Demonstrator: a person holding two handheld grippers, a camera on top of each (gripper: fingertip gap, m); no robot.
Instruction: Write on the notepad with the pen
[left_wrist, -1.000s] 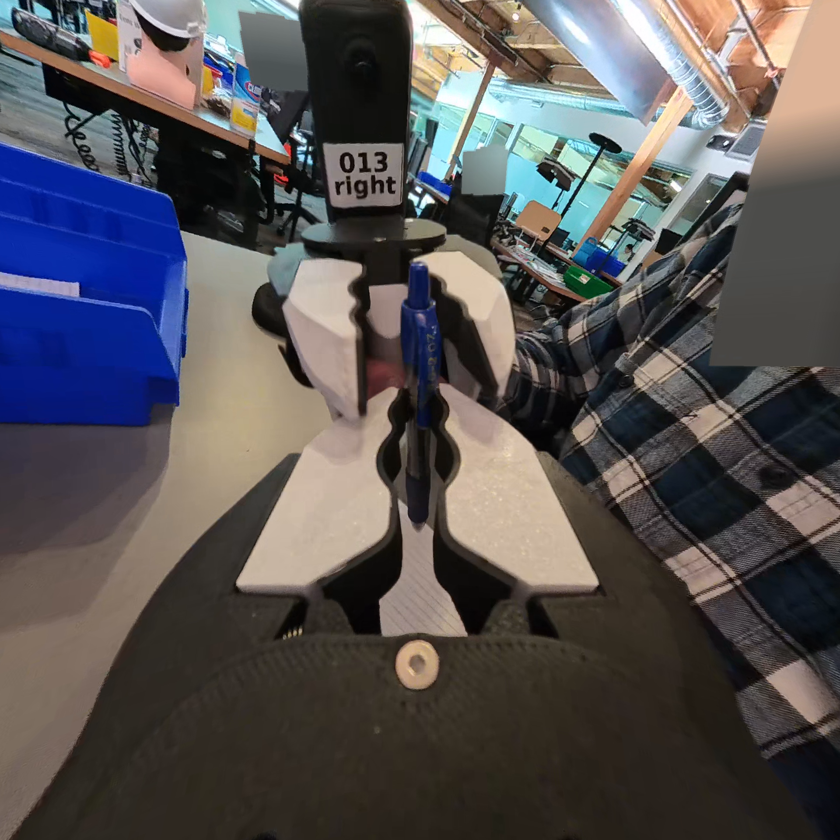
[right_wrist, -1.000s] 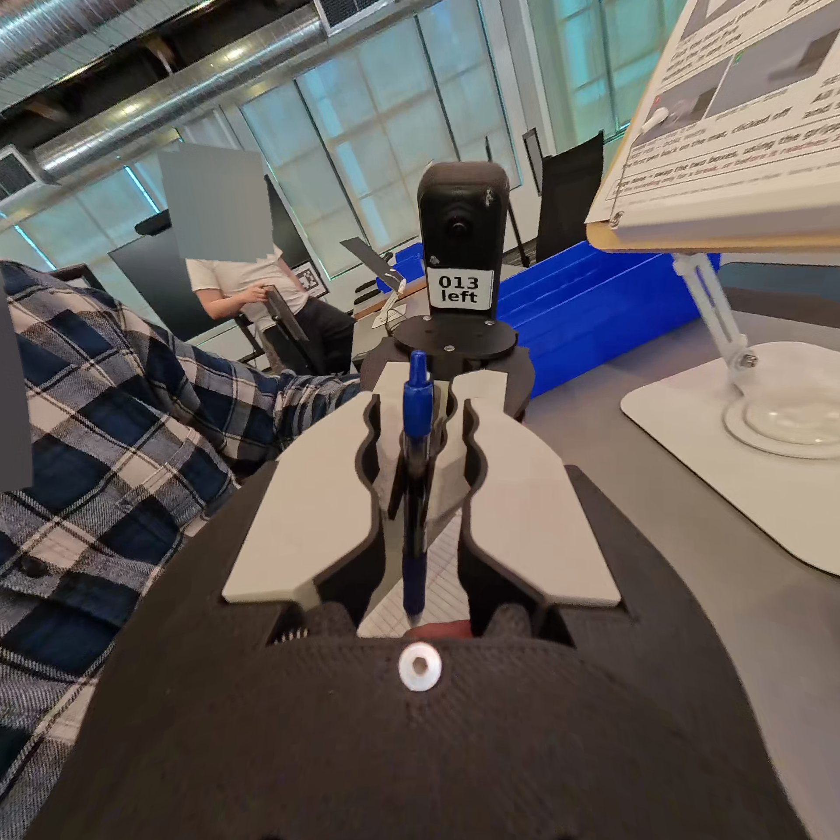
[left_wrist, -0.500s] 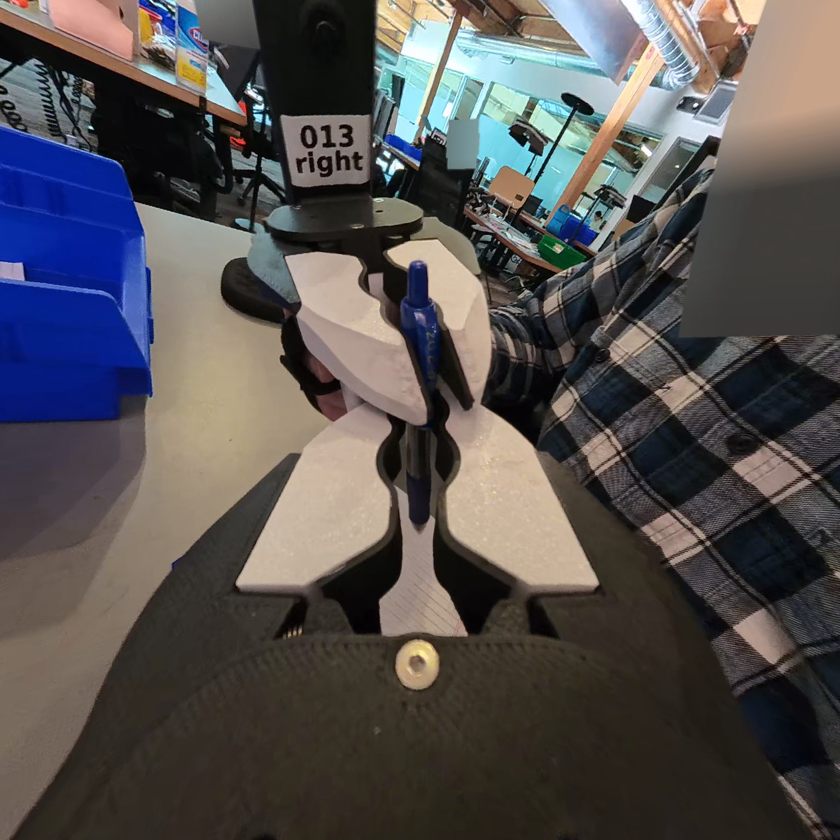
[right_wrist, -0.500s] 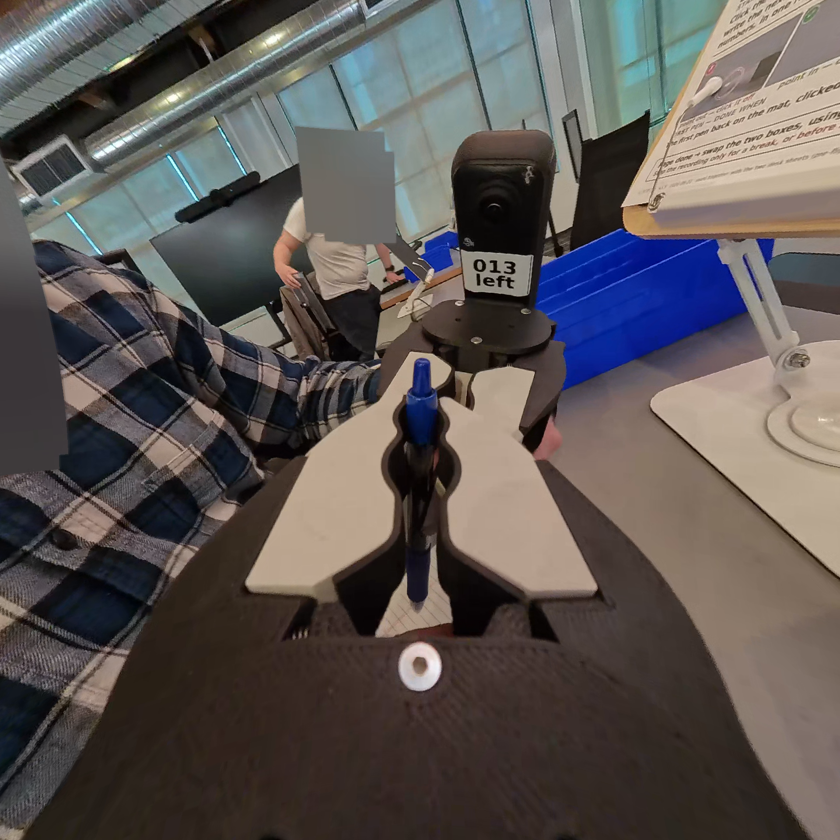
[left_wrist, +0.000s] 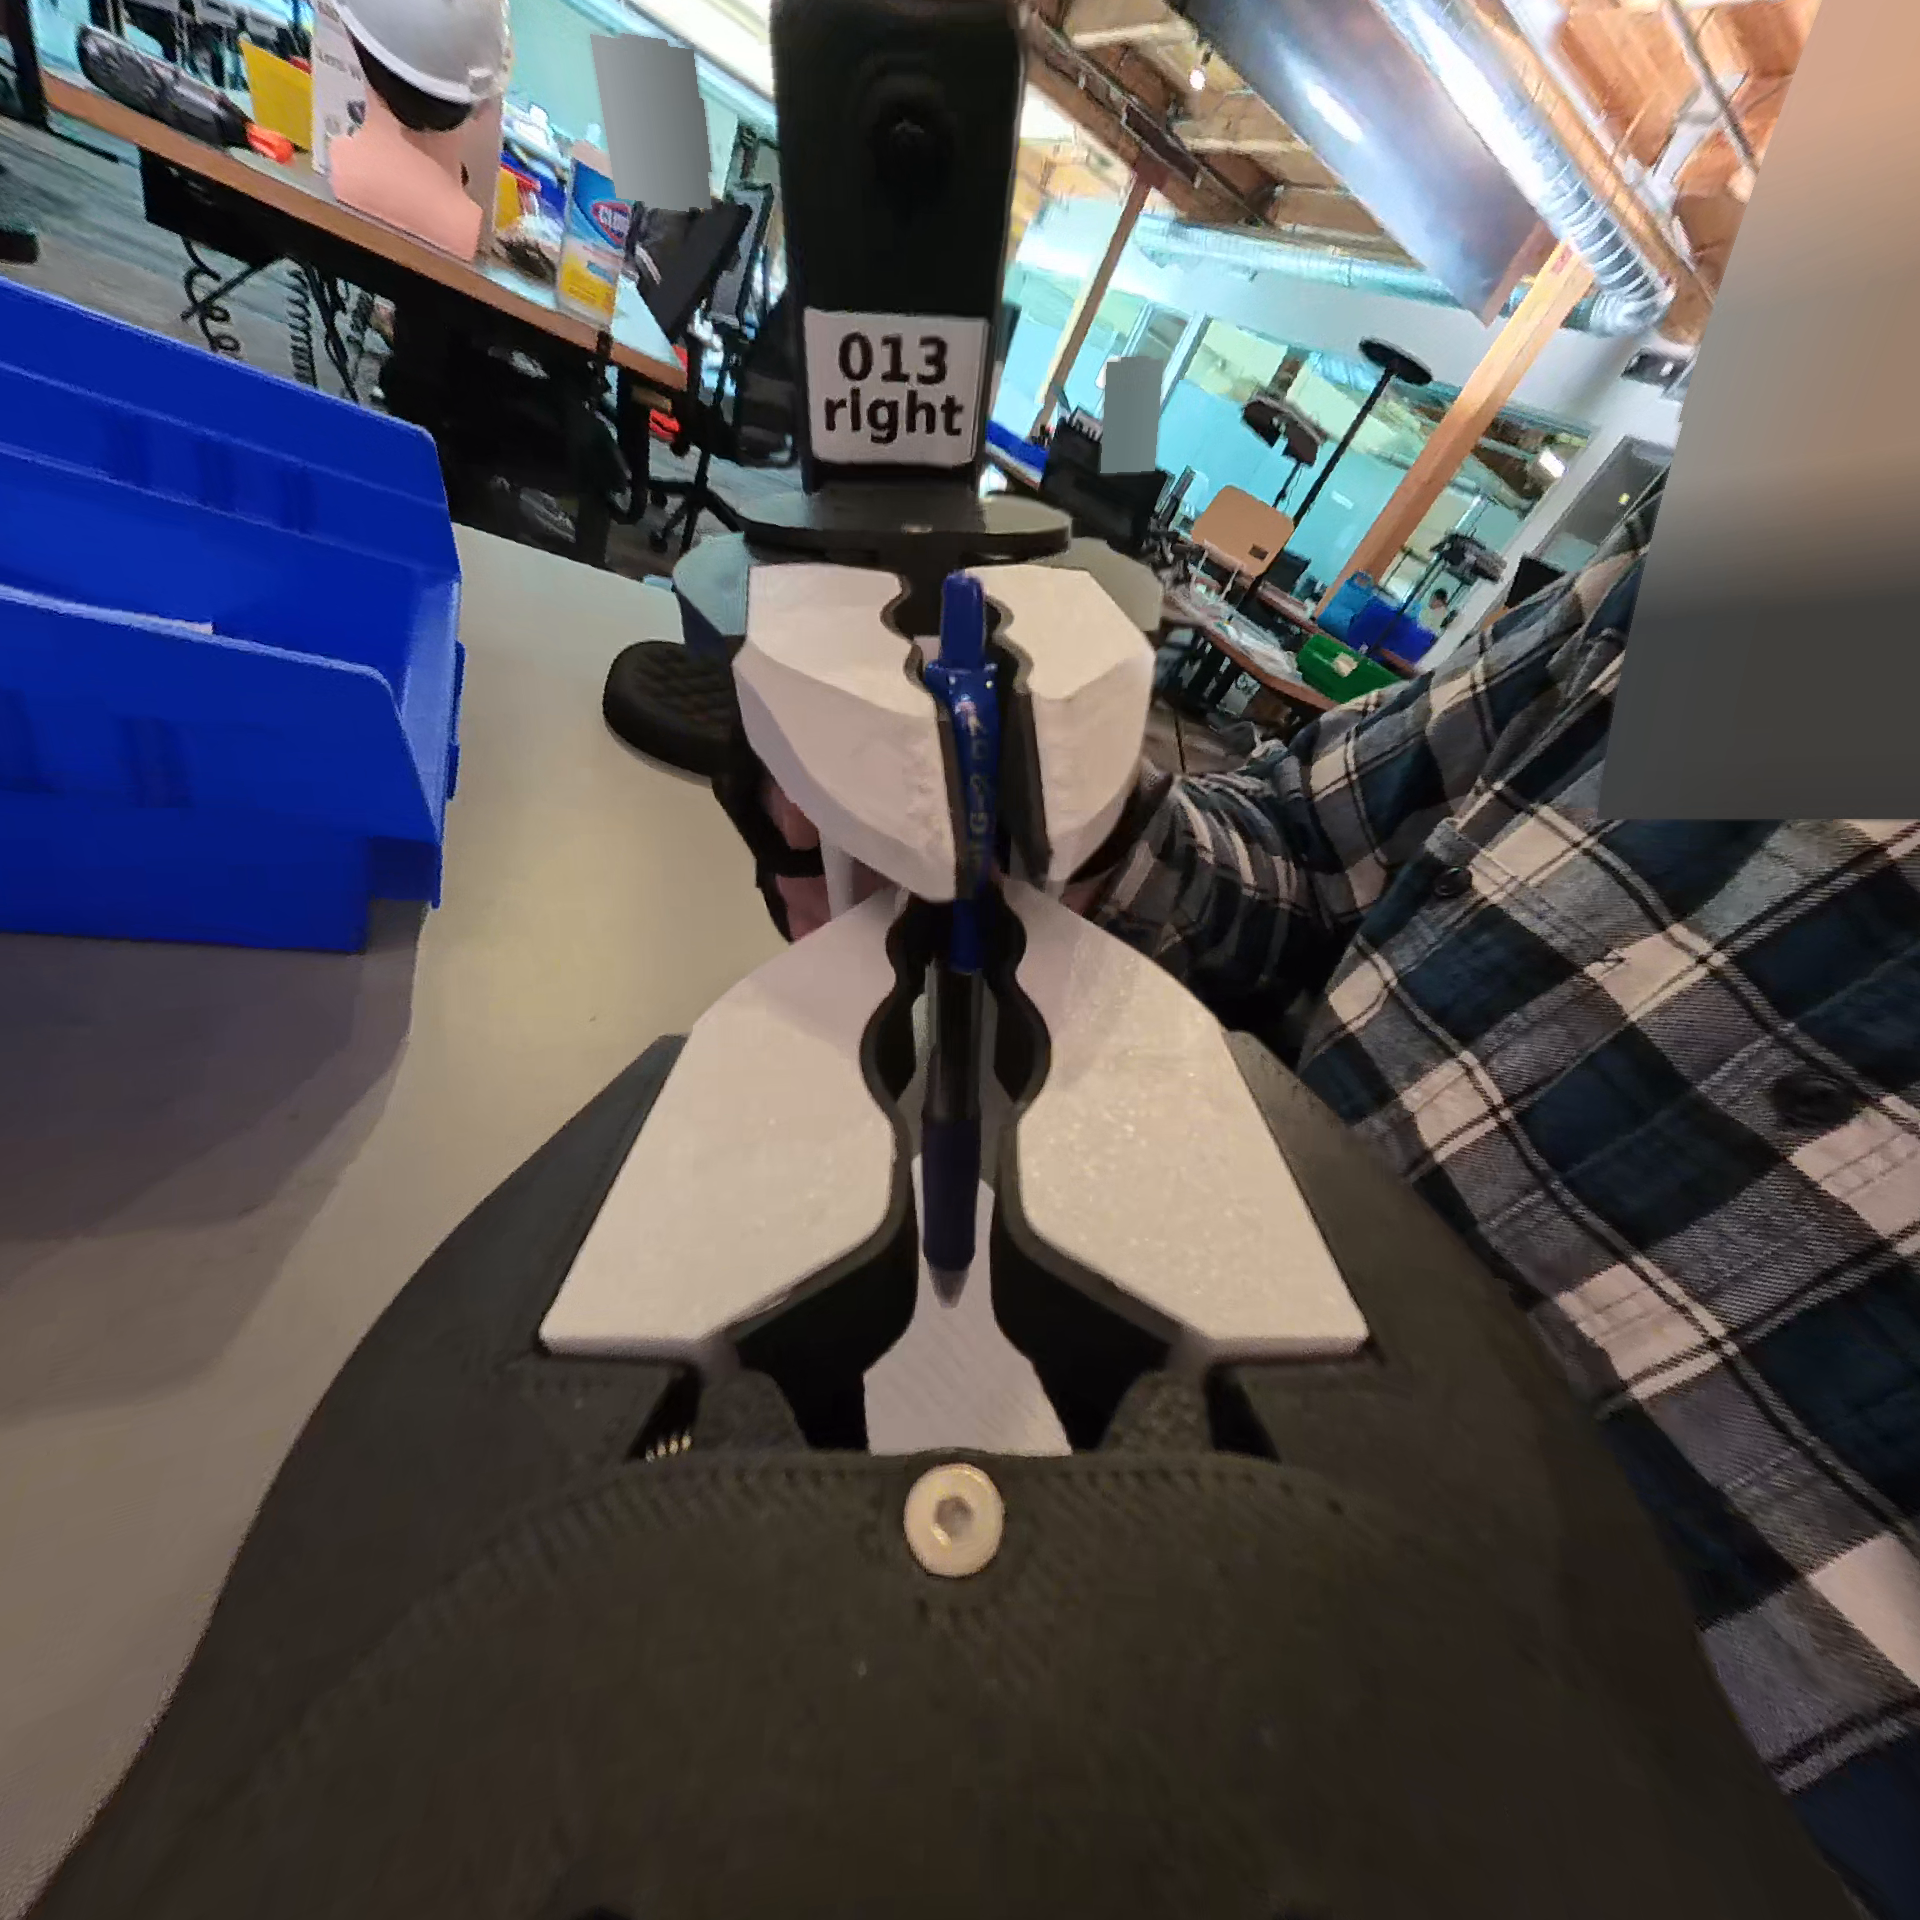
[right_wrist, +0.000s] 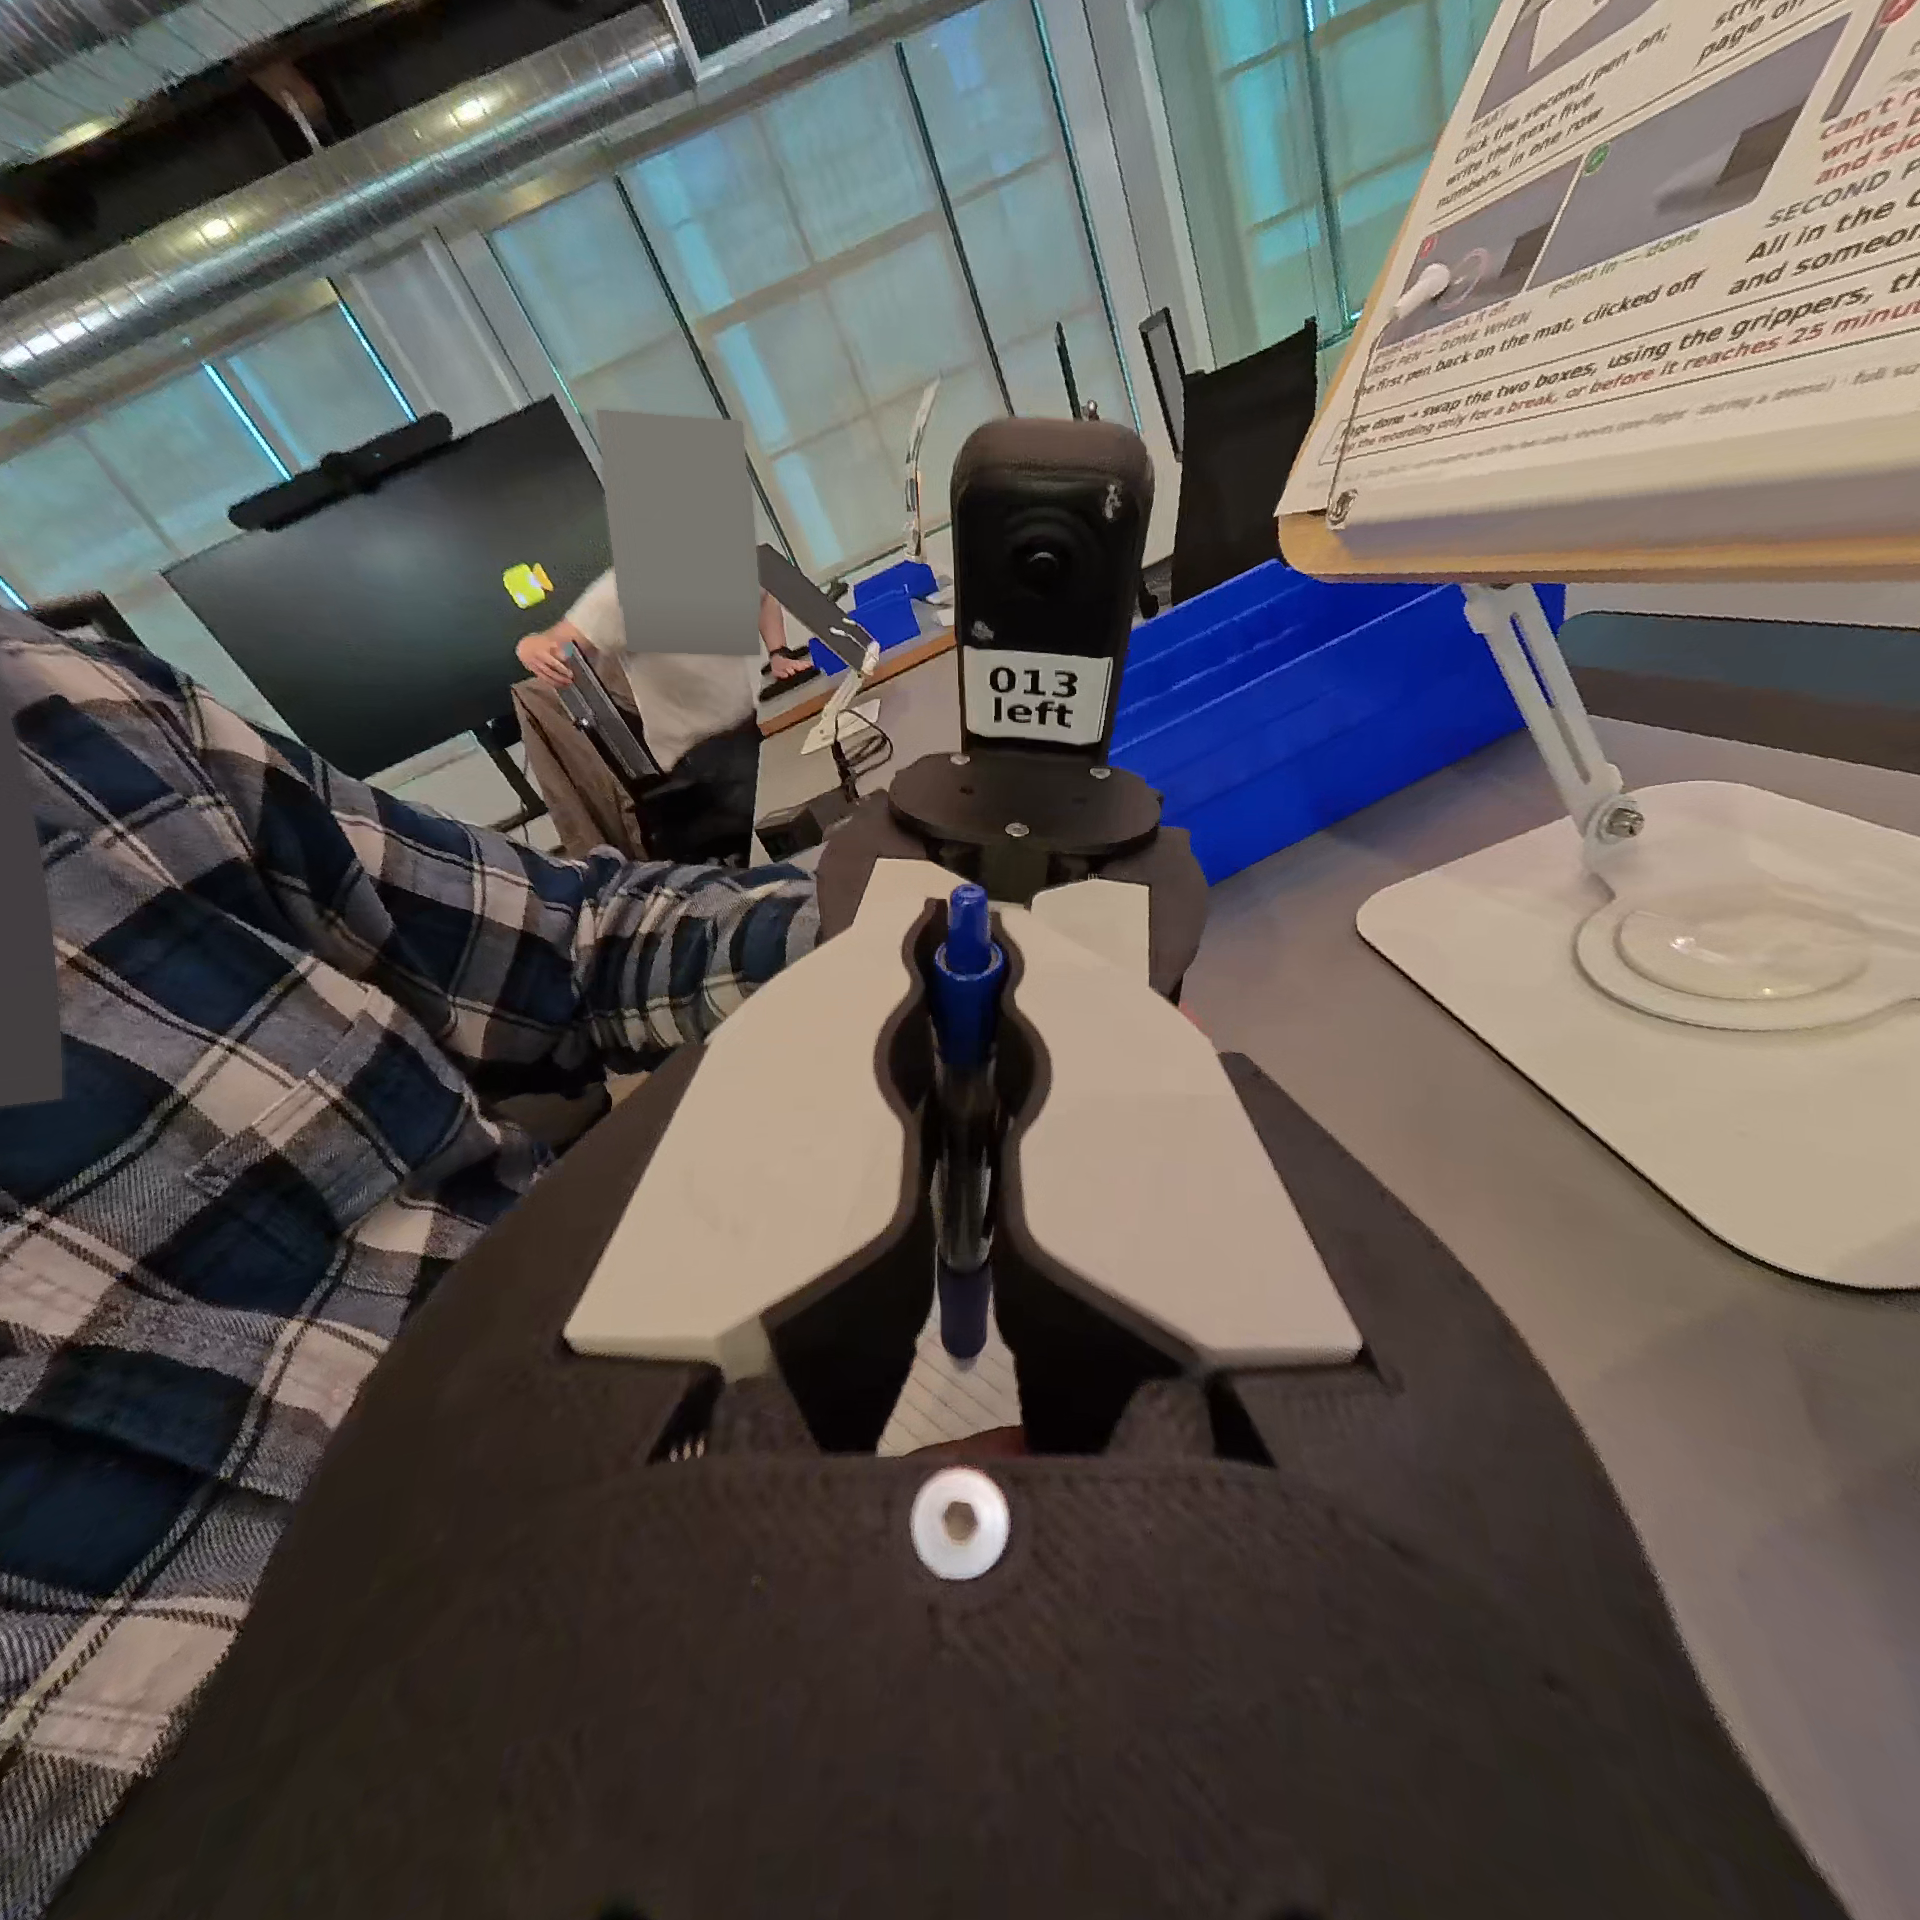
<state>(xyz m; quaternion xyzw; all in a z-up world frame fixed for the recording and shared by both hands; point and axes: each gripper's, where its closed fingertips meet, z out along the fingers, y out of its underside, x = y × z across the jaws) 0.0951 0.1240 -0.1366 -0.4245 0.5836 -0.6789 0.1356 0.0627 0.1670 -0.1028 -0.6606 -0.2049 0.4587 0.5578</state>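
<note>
We see the blue pen (left_wrist: 961, 1039) upright, clamped by both grippers at once. The left gripper (left_wrist: 958, 935) has its white fingers (left_wrist: 790, 1122) pressed on the lower barrel, and the right gripper (right_wrist: 964, 997) is closed on the upper part near the clicker. A printed white label (left_wrist: 896, 390) sits on each gripper's camera. The lined notepad (left_wrist: 966, 1392) lies just below the pen tip. Blue bins (left_wrist: 208, 665) stand at the far edge of the table (left_wrist: 187, 1195), beside a white stand (right_wrist: 1662, 997) that carries a printed instruction sheet (right_wrist: 1683, 229).

From my left feed I see blue bins (left_wrist: 208, 665) at 9 o'clock on the grey surface (left_wrist: 540, 935). My right feed shows a white stand base (right_wrist: 1714, 997) at 3 o'clock, carrying a tilted instruction board (right_wrist: 1662, 312) at 1 o'clock, blue bins (right_wrist: 1320, 707) behind.
</note>
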